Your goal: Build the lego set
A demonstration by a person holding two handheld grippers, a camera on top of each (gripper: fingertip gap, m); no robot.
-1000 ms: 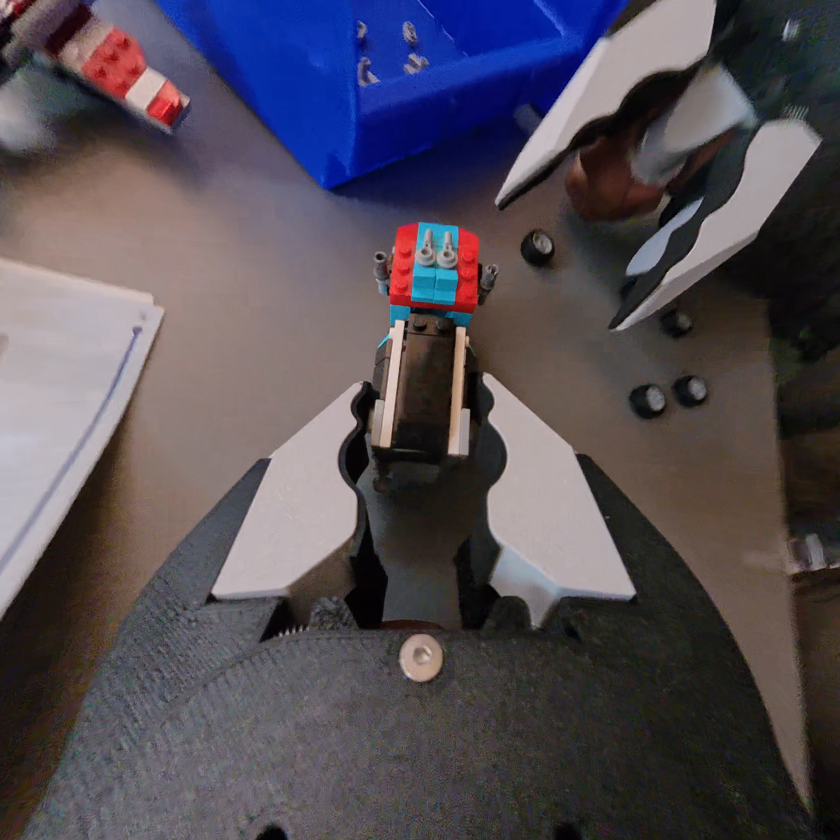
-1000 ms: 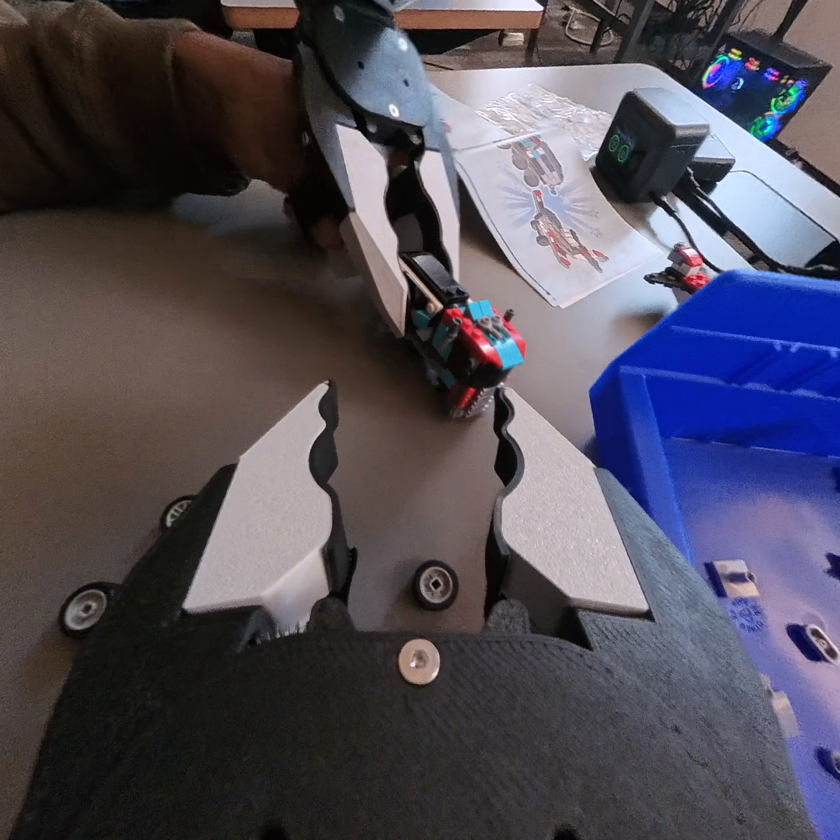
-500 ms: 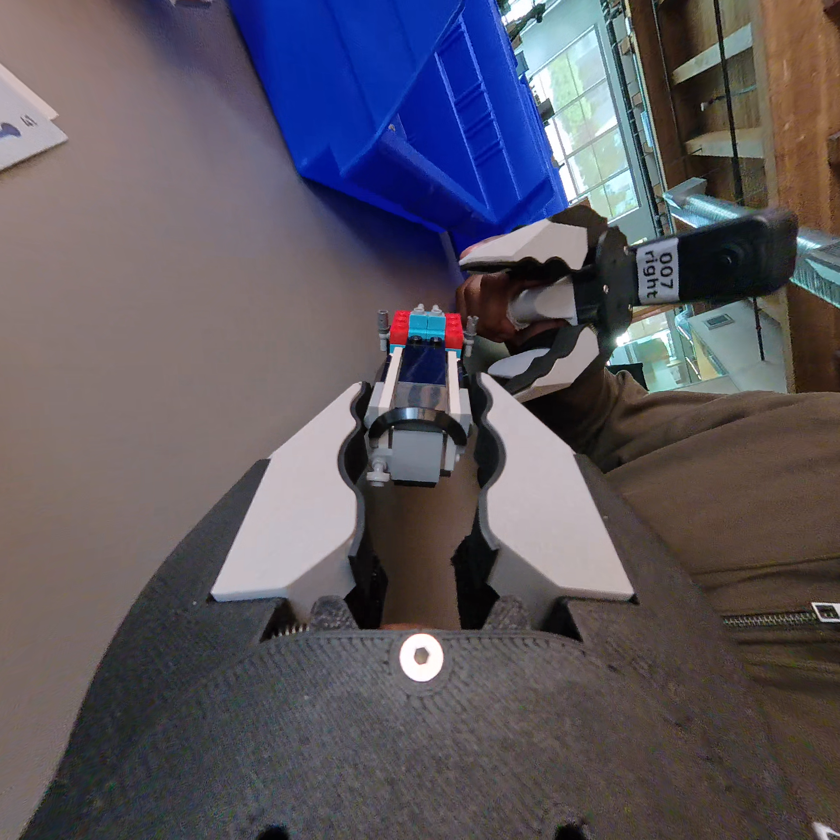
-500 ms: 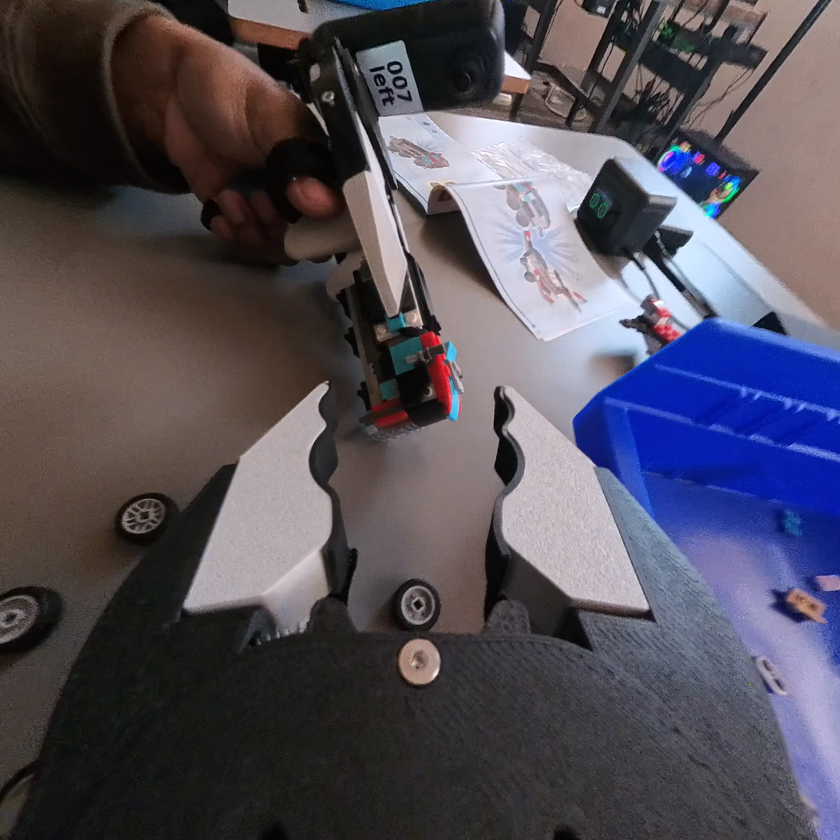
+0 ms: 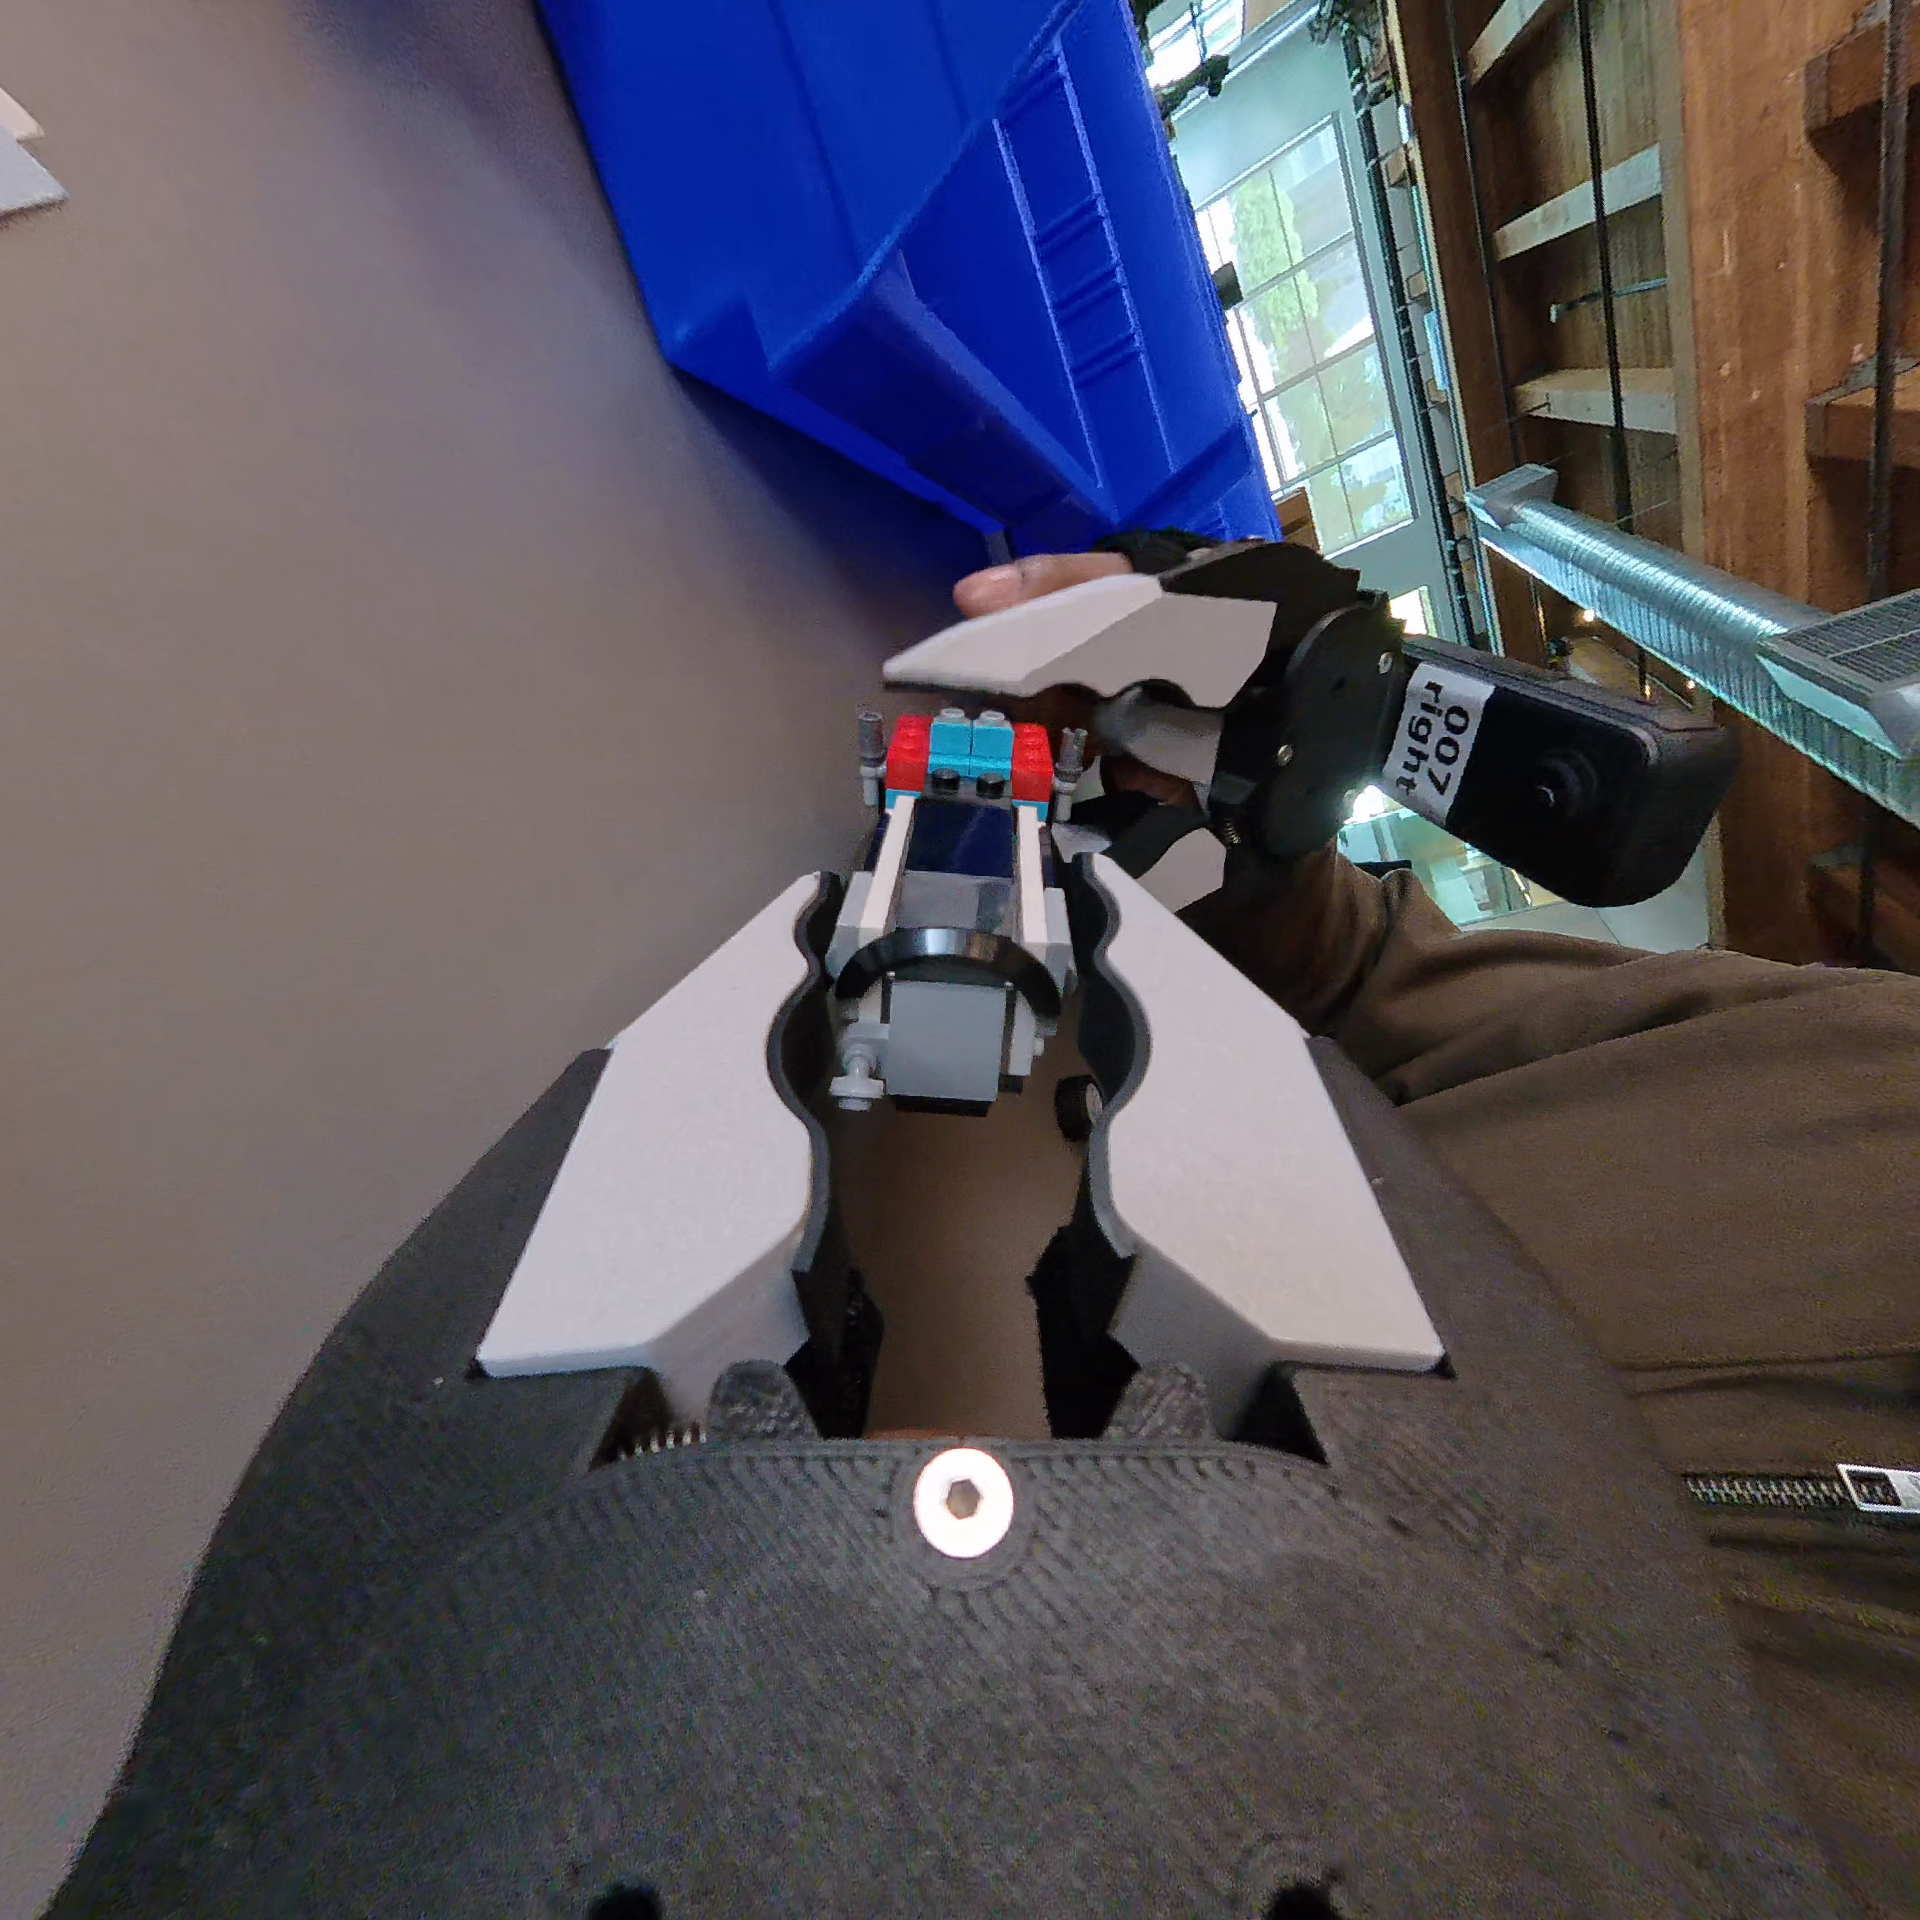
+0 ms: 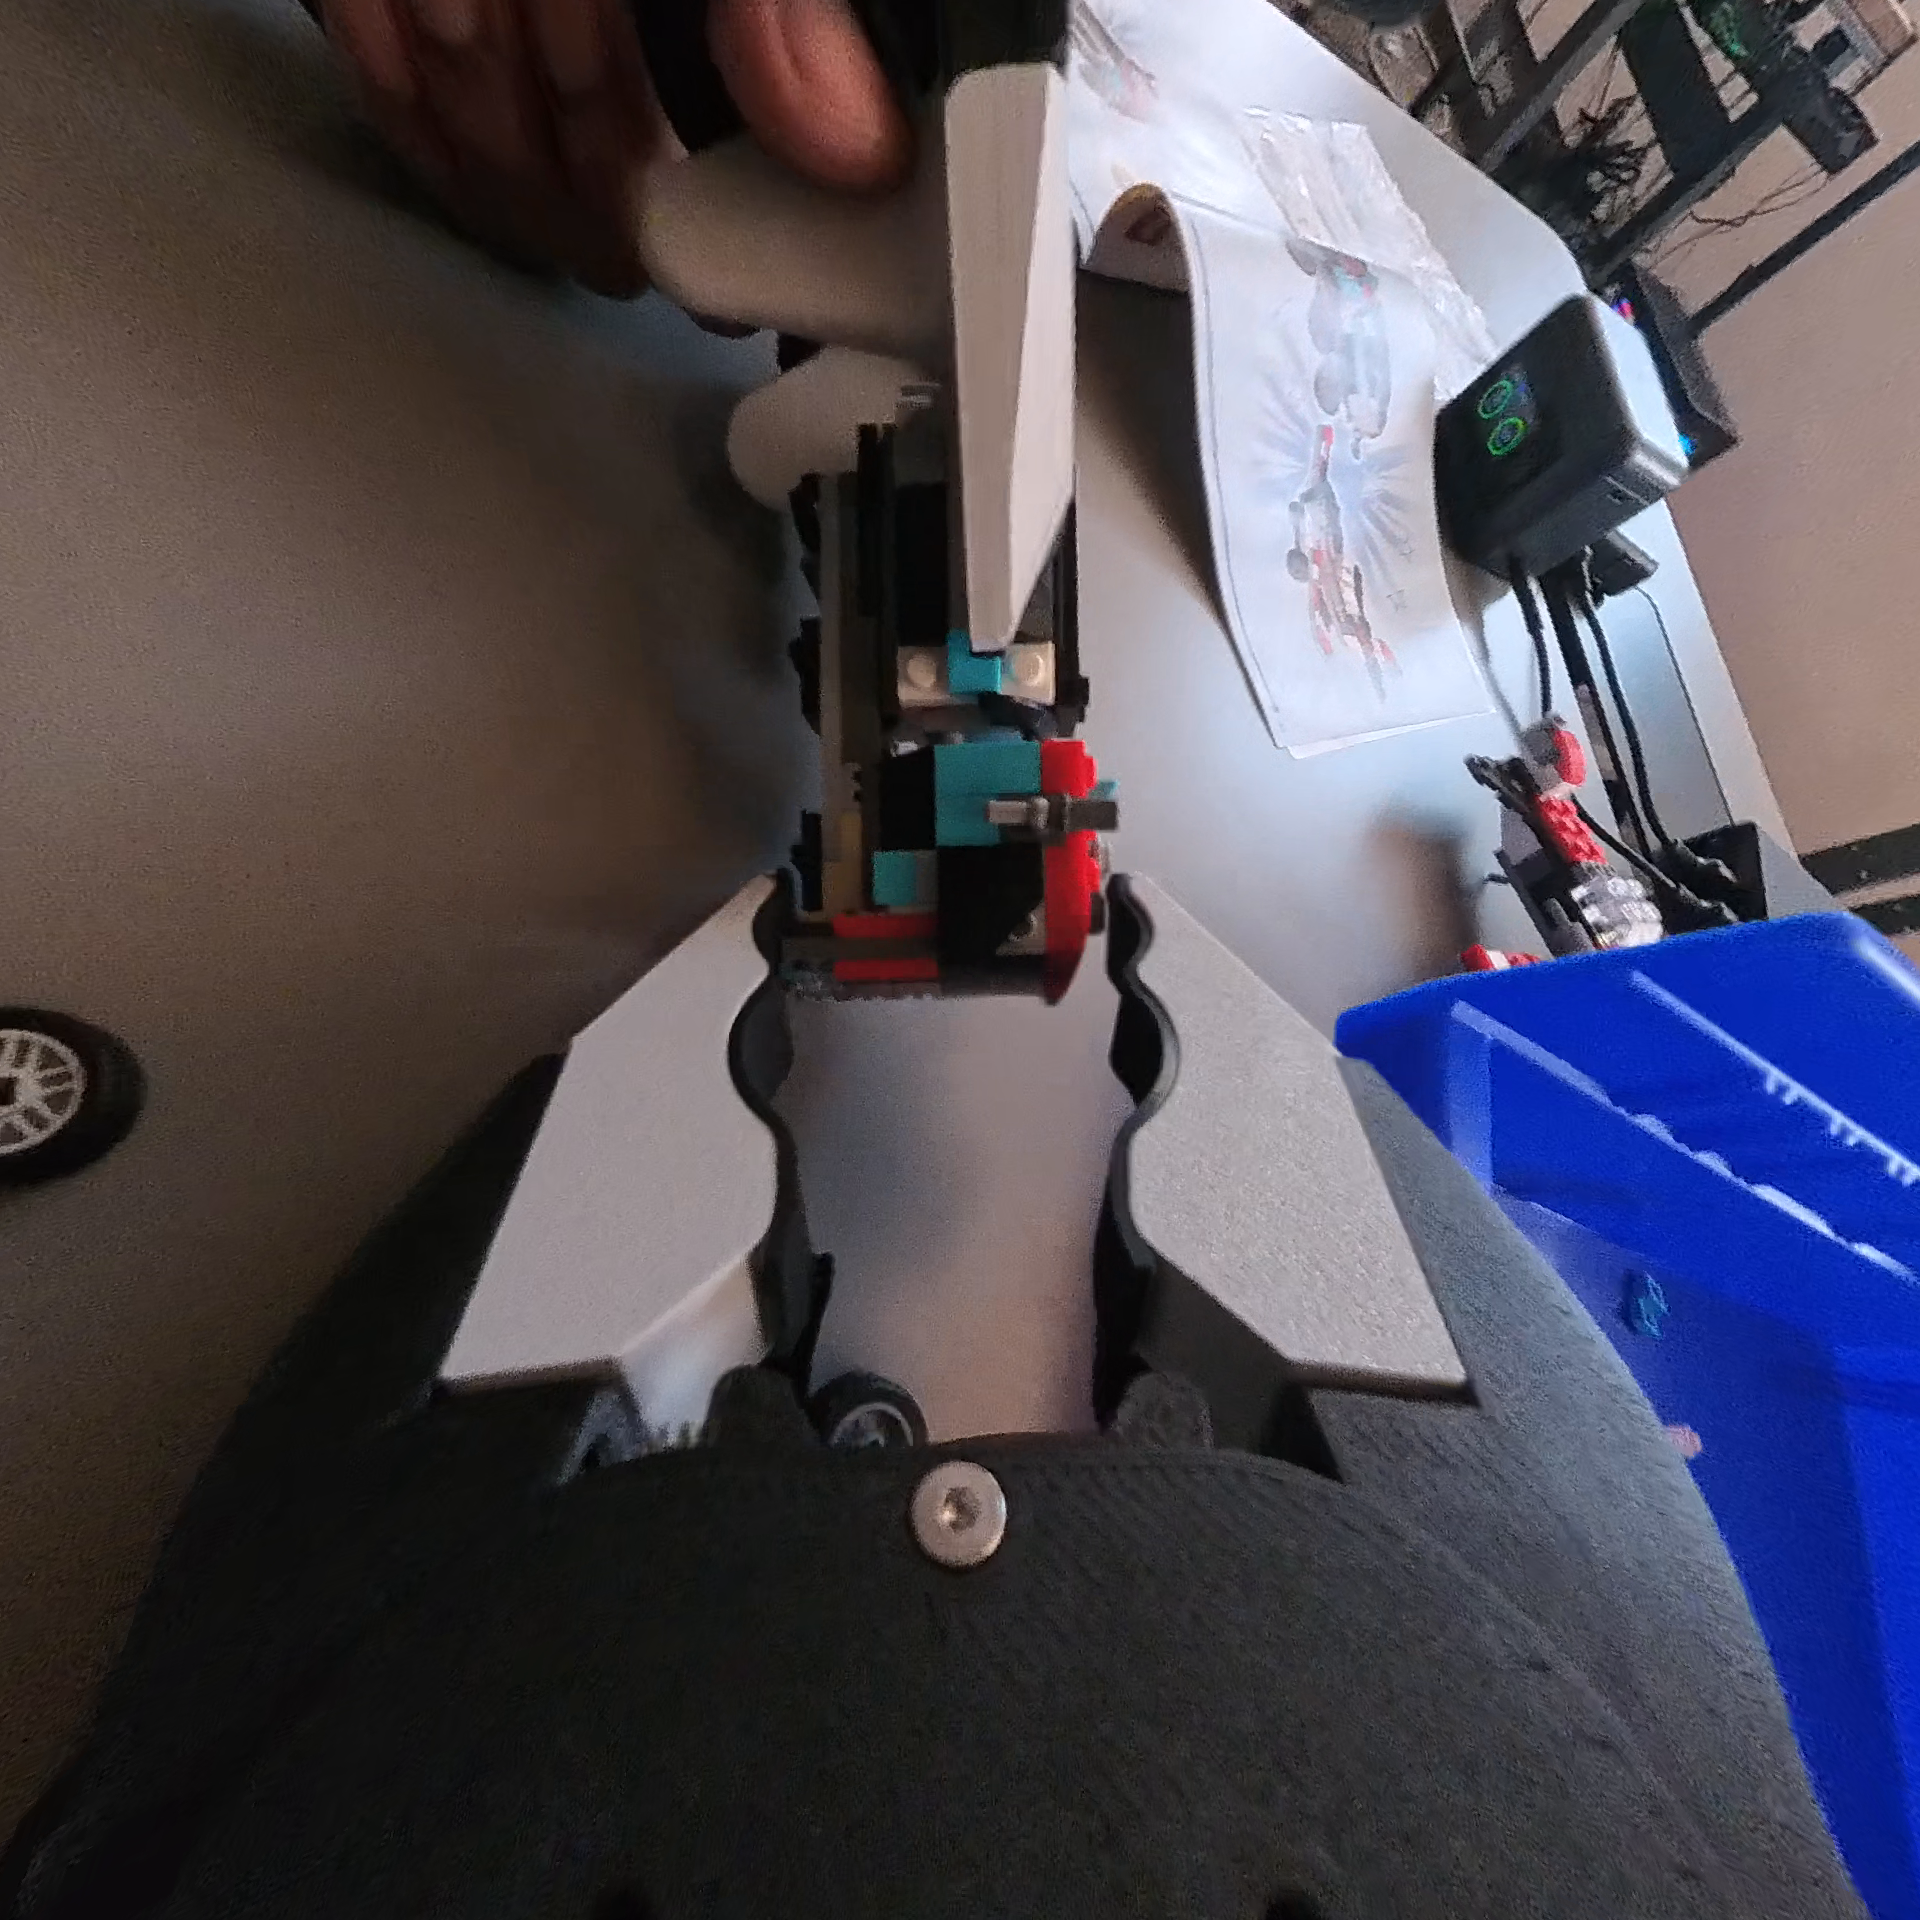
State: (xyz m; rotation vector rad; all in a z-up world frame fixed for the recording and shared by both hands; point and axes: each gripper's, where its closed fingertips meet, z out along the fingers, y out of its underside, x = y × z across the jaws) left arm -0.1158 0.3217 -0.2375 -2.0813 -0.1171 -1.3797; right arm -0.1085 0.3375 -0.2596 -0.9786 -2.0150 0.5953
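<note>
My left gripper (image 5: 951, 894) is shut on the rear of a toy brick car (image 5: 951, 821) and holds it above the grey table (image 5: 312, 727). The car has a black and white body and a red and turquoise front. In the right wrist view the car (image 6: 966, 831) hangs from the left gripper's fingers (image 6: 1013, 364), nose toward me. My right gripper (image 6: 945, 904) is open, with its fingertips on either side of the car's front end. The left pad is at the car's side and a thin gap shows at the right pad. In the left wrist view the right gripper's upper finger (image 5: 1049, 634) stands just above the car's nose.
A blue bin (image 6: 1662, 1143) stands to the right of the car and also shows in the left wrist view (image 5: 935, 260). Loose wheels (image 6: 42, 1091) (image 6: 868, 1418) lie on the table. An open booklet (image 6: 1340, 499), a black box with cables (image 6: 1548, 447) and another small brick model (image 6: 1558, 821) are farther back. The grippers are tip to tip, or close to it.
The left gripper lifted the car off the table and rolled it onto its side. The right gripper moved in around the car's front, and its fingers narrowed a little.
</note>
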